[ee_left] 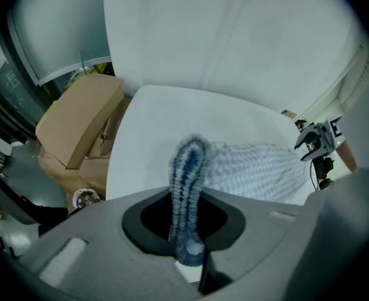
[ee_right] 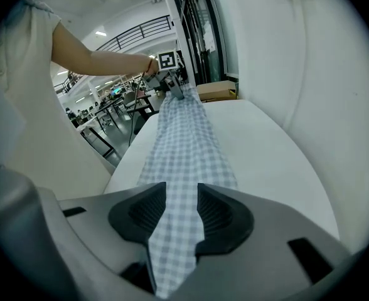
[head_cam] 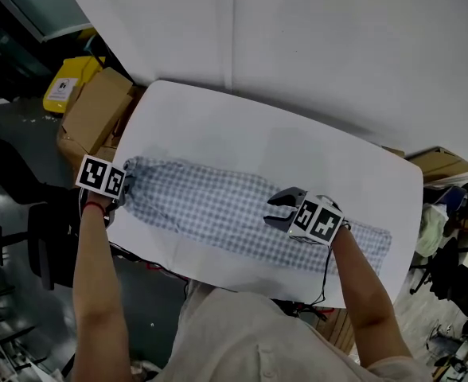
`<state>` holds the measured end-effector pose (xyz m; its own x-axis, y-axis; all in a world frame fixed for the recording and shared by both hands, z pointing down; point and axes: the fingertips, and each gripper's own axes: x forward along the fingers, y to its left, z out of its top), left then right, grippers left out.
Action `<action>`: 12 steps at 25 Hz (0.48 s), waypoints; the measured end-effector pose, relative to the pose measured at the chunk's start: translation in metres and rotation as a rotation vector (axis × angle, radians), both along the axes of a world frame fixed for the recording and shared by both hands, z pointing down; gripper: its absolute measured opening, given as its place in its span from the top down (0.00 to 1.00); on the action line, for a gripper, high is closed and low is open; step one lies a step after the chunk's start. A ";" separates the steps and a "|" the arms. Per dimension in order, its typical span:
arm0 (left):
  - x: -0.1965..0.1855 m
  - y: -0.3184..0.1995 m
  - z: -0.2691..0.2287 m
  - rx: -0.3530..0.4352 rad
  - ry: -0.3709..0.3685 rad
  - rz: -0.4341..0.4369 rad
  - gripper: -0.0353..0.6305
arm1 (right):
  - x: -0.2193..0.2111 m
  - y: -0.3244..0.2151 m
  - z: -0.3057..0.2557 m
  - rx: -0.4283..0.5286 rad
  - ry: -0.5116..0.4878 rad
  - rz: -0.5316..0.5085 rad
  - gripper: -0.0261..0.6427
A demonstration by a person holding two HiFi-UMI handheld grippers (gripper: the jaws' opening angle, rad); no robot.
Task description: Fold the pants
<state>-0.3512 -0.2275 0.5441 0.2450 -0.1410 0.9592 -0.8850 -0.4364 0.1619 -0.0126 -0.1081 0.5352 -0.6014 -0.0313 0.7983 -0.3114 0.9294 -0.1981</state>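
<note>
- One white table (head_cam: 242,126), rounded at the corners, set close to a pale wall. Far half bare from end to end, so wide free room there. Only a narrow bare strip along the near edge, next to the person.
- One pair of blue-white checked pants (head_cam: 218,205), stretched lengthwise over the near half of the table. Left end right at the table's left edge. Right end short of the right edge, with a small bare margin. Long and narrow, flat except at the left end.
- Cardboard boxes (head_cam: 95,106), at least two, just beside the table's left end and lower than its top. One more flat cardboard piece (head_cam: 441,164) past the far right corner. Little free room beyond either end of the table.
- One yellow container (head_cam: 68,82) behind the boxes, well apart from the table.
- Two grippers, one in each hand.
- Left gripper (head_cam: 129,188): at the left edge of the table, pointing steeply down. Jaws clamped tight on the gathered waistband (ee_left: 187,180), raised in a fold above the table top.
- Right gripper (head_cam: 280,209): over the pants, somewhat right of their middle. Jaws apart, checked cloth seen in the gap below them, pads not pressing on it.
</note>
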 end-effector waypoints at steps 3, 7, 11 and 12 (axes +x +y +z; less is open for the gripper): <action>-0.005 0.004 0.003 -0.010 0.035 -0.027 0.87 | -0.002 0.000 -0.001 -0.001 -0.003 0.002 0.72; 0.013 0.008 0.001 -0.025 0.165 -0.050 0.87 | -0.006 -0.002 -0.003 0.002 0.002 0.016 0.72; 0.048 0.013 -0.015 -0.023 0.317 -0.018 0.87 | -0.002 -0.010 -0.009 0.090 0.035 0.017 0.80; 0.059 0.016 -0.020 -0.021 0.351 -0.006 0.87 | -0.001 -0.010 -0.012 0.112 0.041 0.010 0.81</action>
<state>-0.2925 -0.2119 0.5239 0.5593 -0.1250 0.8195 -0.7767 -0.4246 0.4653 -0.0139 -0.1182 0.5228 -0.5673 -0.1271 0.8136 -0.3264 0.9418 -0.0805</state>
